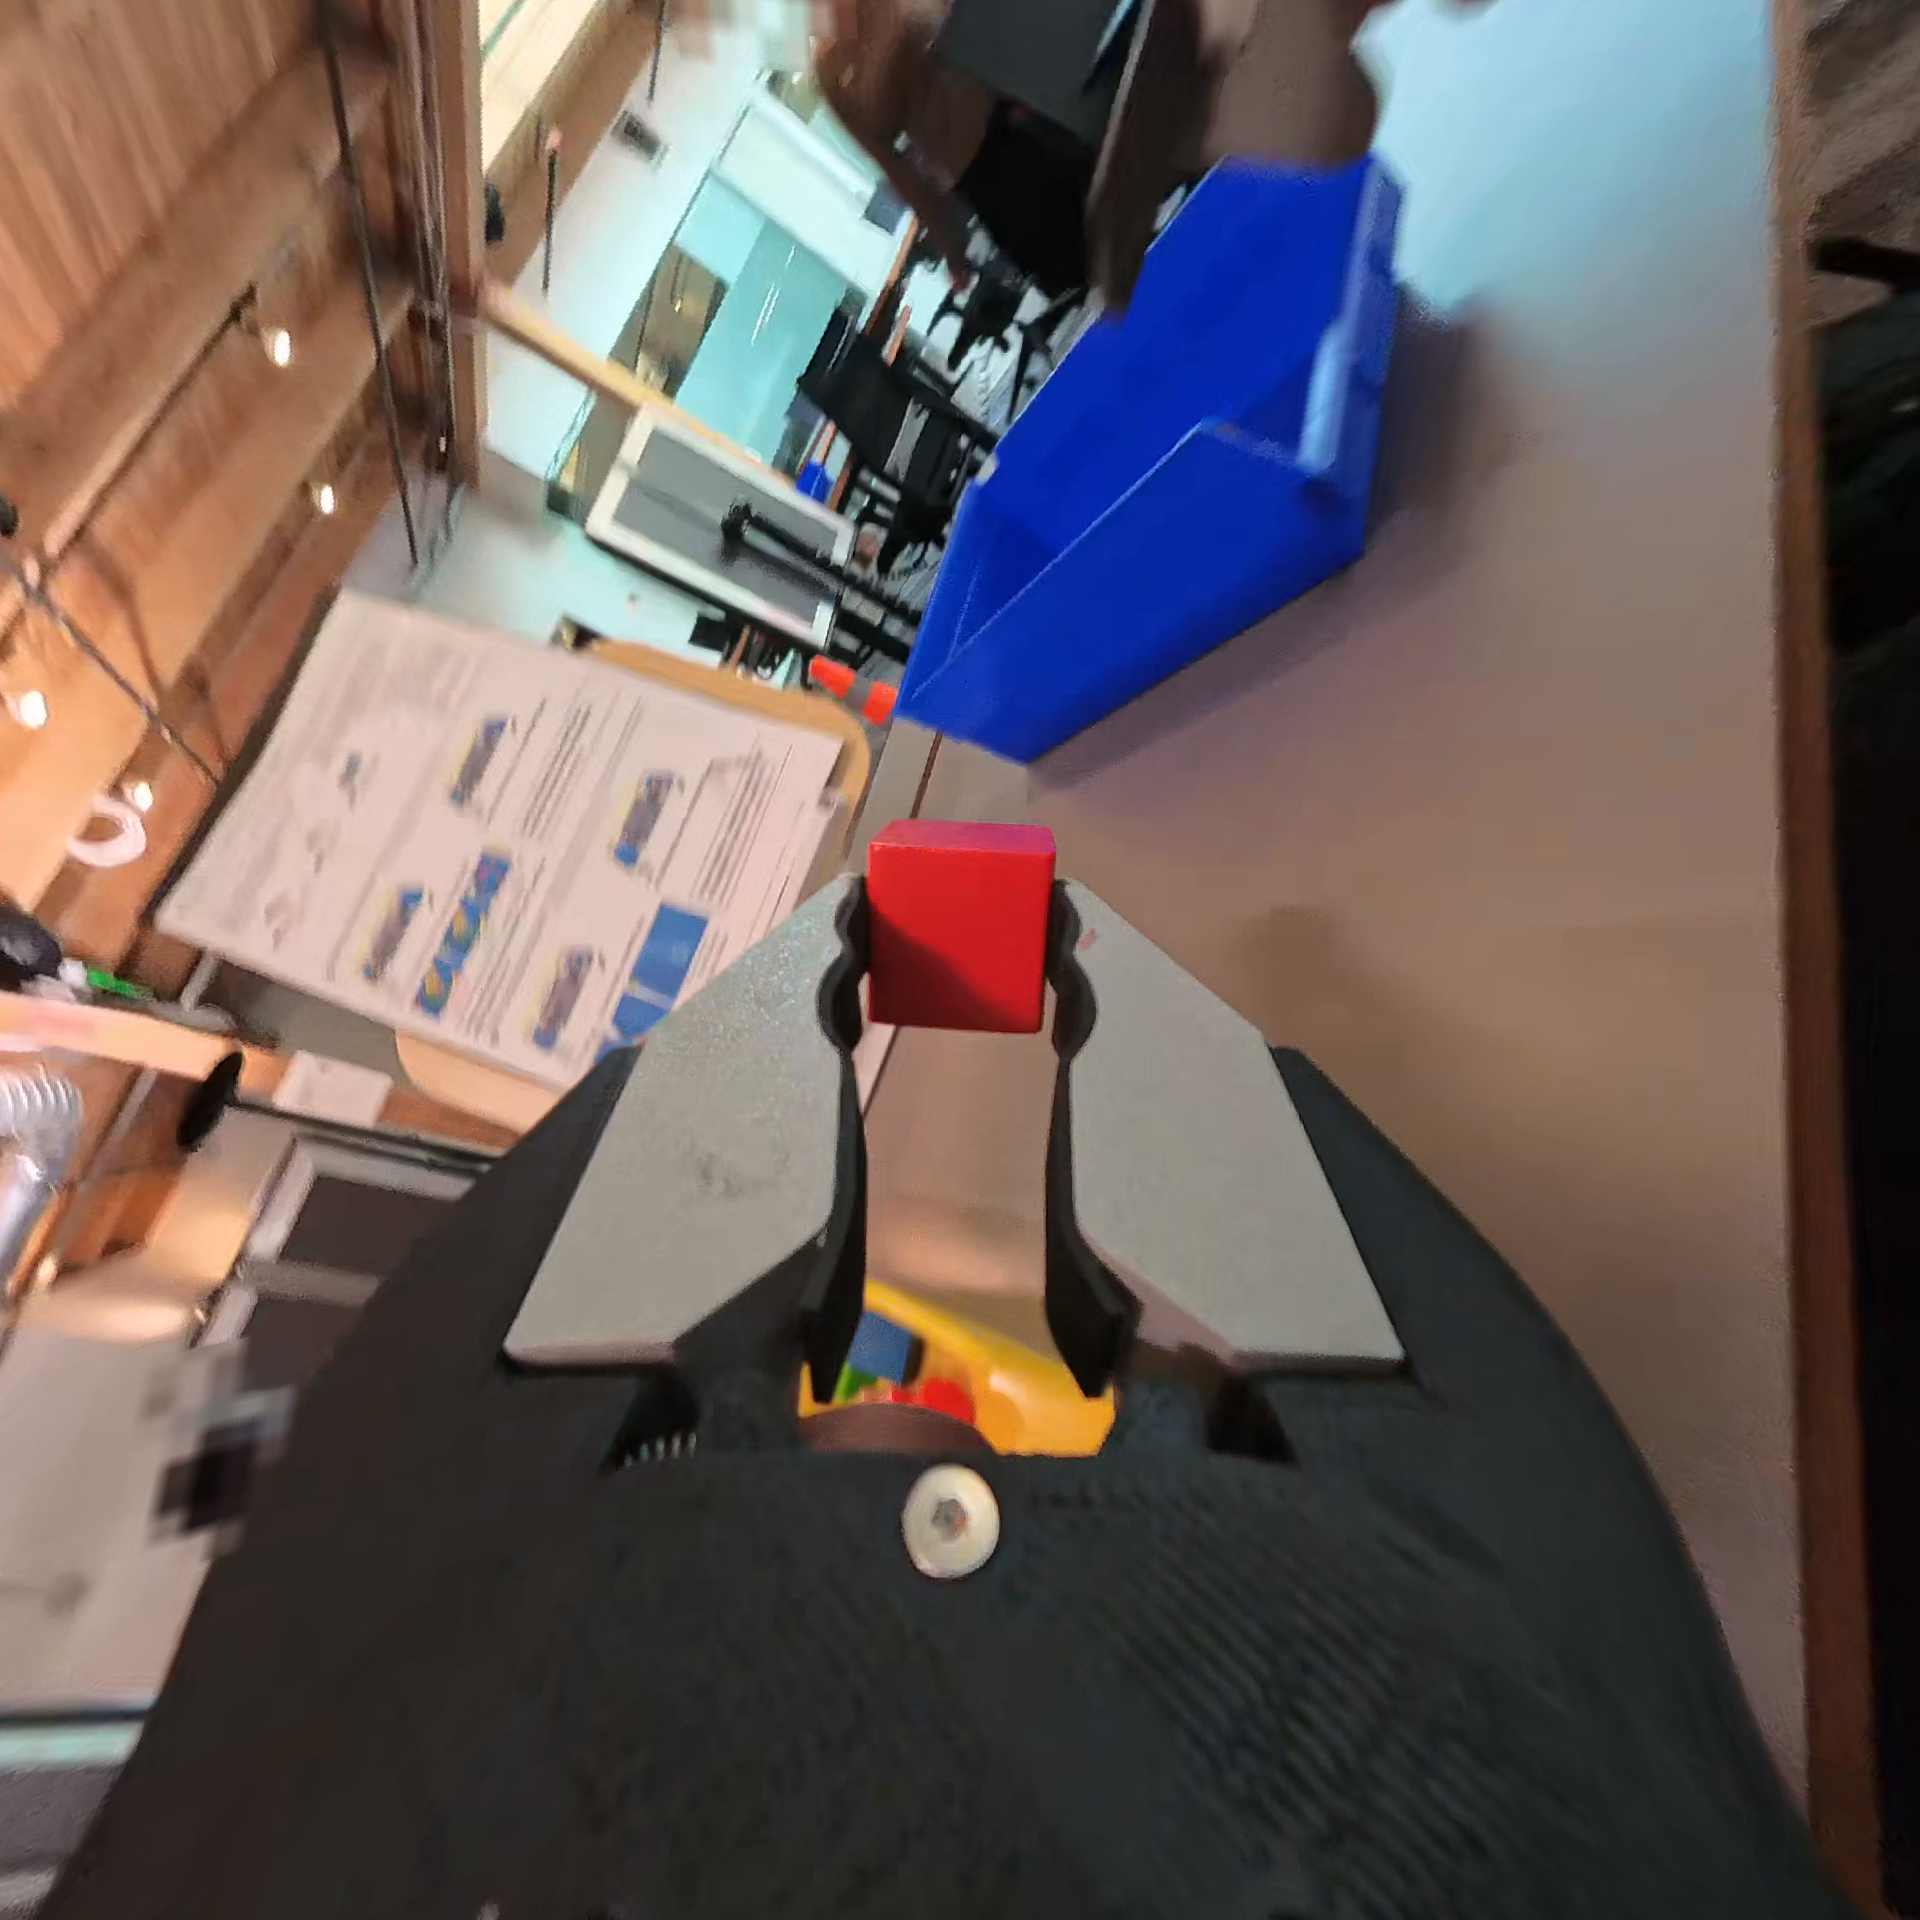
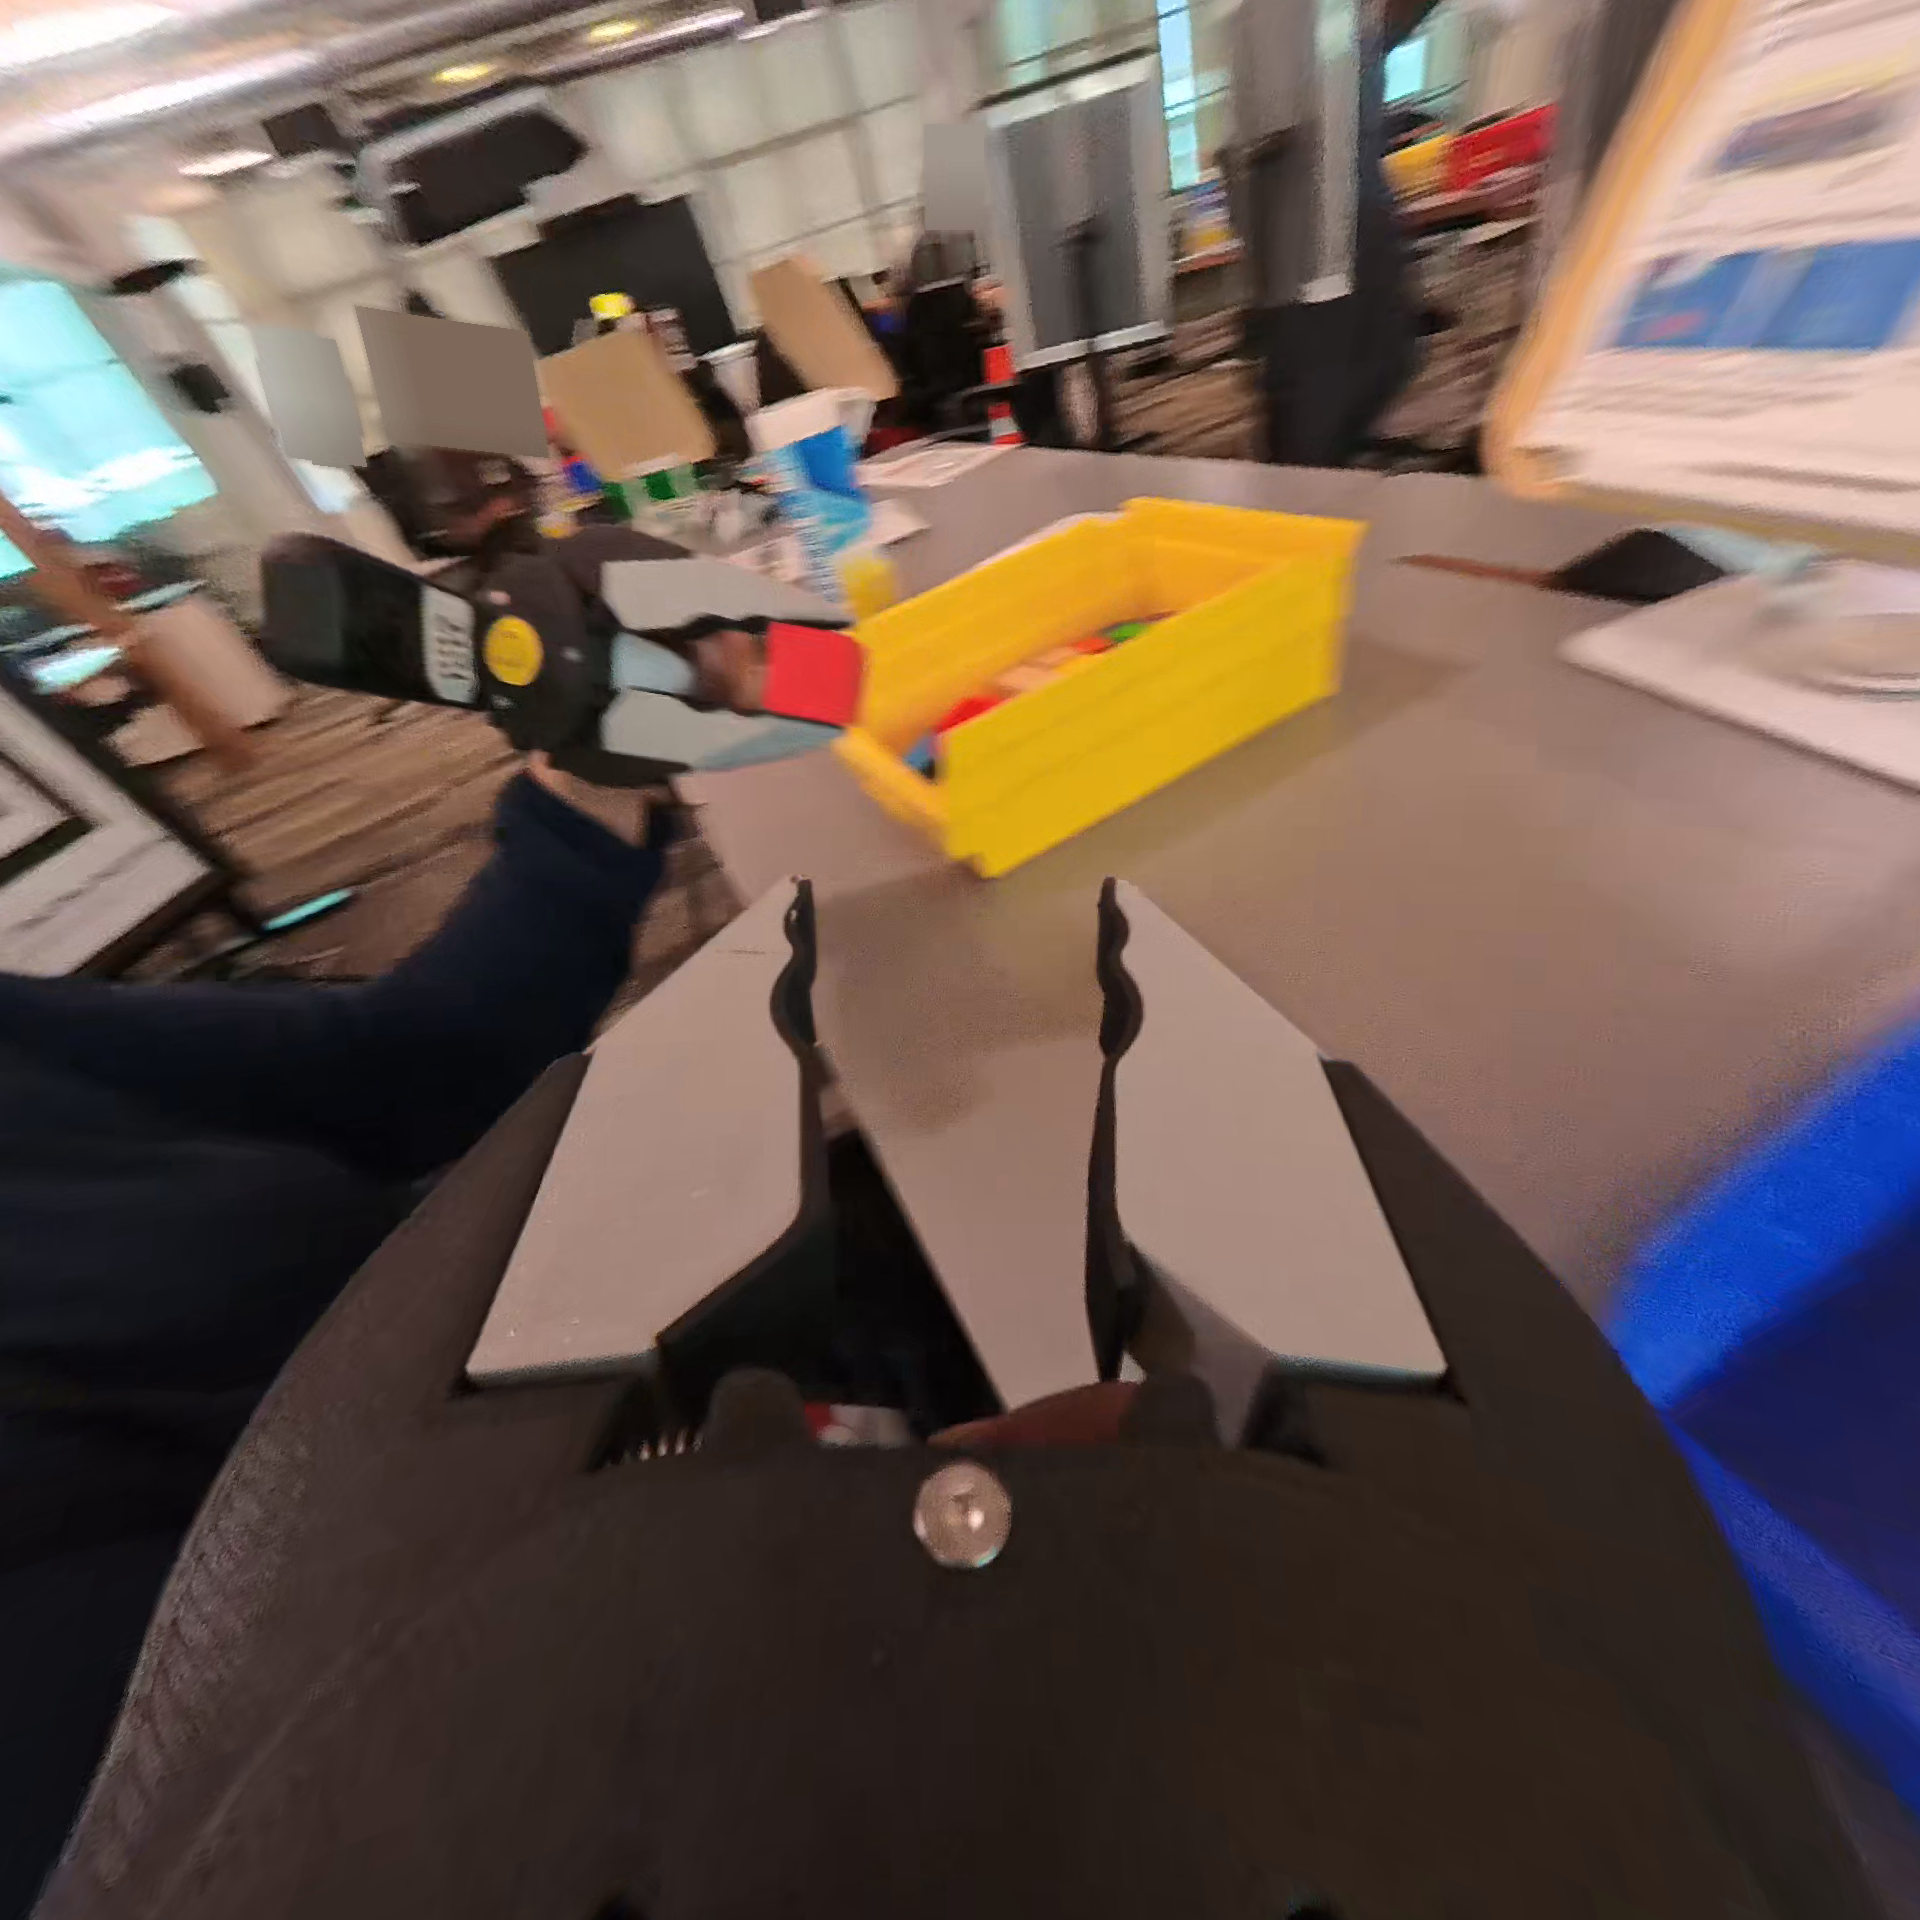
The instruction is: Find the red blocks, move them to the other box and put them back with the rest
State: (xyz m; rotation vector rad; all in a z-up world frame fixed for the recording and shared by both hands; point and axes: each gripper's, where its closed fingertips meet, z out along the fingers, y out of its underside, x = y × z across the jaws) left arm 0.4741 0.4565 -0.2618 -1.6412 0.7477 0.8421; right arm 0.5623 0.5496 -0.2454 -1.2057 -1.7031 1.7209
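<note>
1. Between the tips of the left gripper (image 1: 958, 940), a red block (image 1: 956, 930) is pinched, both dark pads pressed on its sides; its far end sticks out past the tips.
2. Seen from the right wrist view, that gripper (image 2: 805, 675) holds the block in the air at 9 o'clock of the yellow box (image 2: 1122, 686), just off the tabletop's (image 2: 1455, 935) near corner.
3. Inside the yellow box only slivers of red, green and blue blocks show; its walls hide the rest, and motion blur smears them.
4. Under the left gripper's body, the yellow box (image 1: 1039, 1403) shows only as a small patch.
5. Right gripper (image 2: 956, 956): jaws spread, nothing between them, over bare tabletop.
6. At 4 o'clock of the right gripper, the blue box (image 2: 1787, 1299) is blurred and cut off by the frame; in the left view the blue box (image 1: 1174, 499) stands by the tabletop's edge, its inside hidden.
7. Open tabletop lies between the two boxes.
</note>
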